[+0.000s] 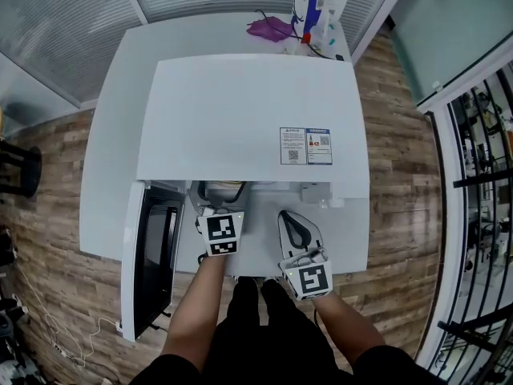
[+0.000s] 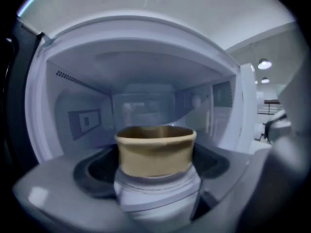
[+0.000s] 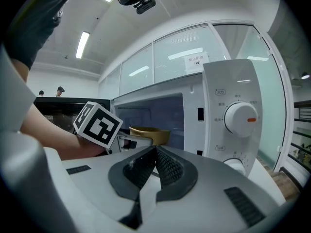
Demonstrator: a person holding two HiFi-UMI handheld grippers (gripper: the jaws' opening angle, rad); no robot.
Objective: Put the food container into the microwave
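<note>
We find the left gripper (image 1: 218, 212) with fingers clamped on the container (image 2: 155, 152), in the mouth of the microwave (image 1: 248, 119), at its six o'clock side. The right gripper (image 3: 154, 166) has its fingers together, empty. Risk, in our judgement: if released short, the container tips out.

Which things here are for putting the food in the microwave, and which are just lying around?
For the job: tan round paper food container, held in the left gripper; white microwave with its door open.
Just lying about: crumpled purple bag or cloth and white-and-blue carton on the white table behind the microwave; the right gripper, shut and empty.
</note>
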